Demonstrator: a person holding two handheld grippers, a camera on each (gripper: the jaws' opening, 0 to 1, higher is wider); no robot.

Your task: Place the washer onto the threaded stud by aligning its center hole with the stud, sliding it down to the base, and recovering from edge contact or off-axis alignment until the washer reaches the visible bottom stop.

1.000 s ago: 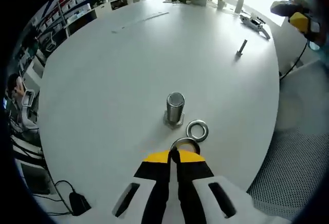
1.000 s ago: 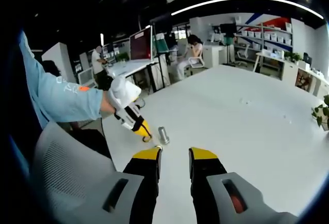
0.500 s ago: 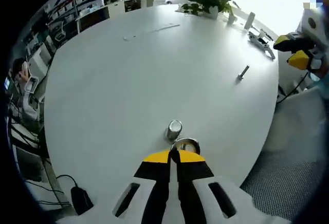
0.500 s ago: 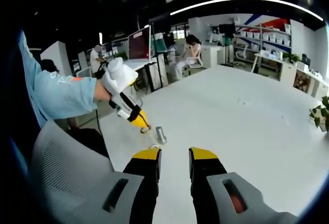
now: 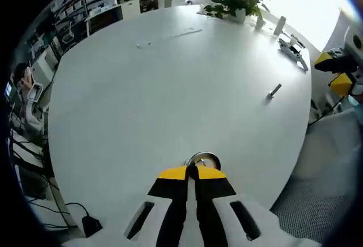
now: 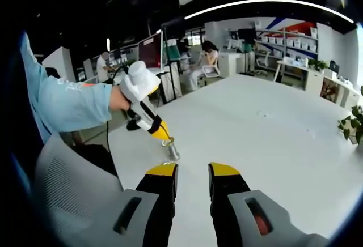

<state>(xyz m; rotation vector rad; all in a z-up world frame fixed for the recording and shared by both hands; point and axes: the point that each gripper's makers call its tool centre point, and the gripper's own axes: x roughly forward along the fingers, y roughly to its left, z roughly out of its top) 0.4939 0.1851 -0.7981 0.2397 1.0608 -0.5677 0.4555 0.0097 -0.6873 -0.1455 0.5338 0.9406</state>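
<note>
L gripper (image 5: 193,171) pinching washer (image 5: 203,160) by its near rim; since 1 s ago carried from beside stud to right over it; stud (image 6: 172,152) now under washer, above table (image 5: 159,88). R gripper (image 6: 193,170) spread, idle, well apart. Next: lower, likely needs centring.

I see a large round white table (image 5: 142,88). On it toward one o'clock lie a small dark bolt (image 5: 274,91) and a metal tool (image 5: 293,49); at twelve stands a potted plant (image 5: 237,0); a thin strip (image 5: 184,33) lies beyond centre.
</note>
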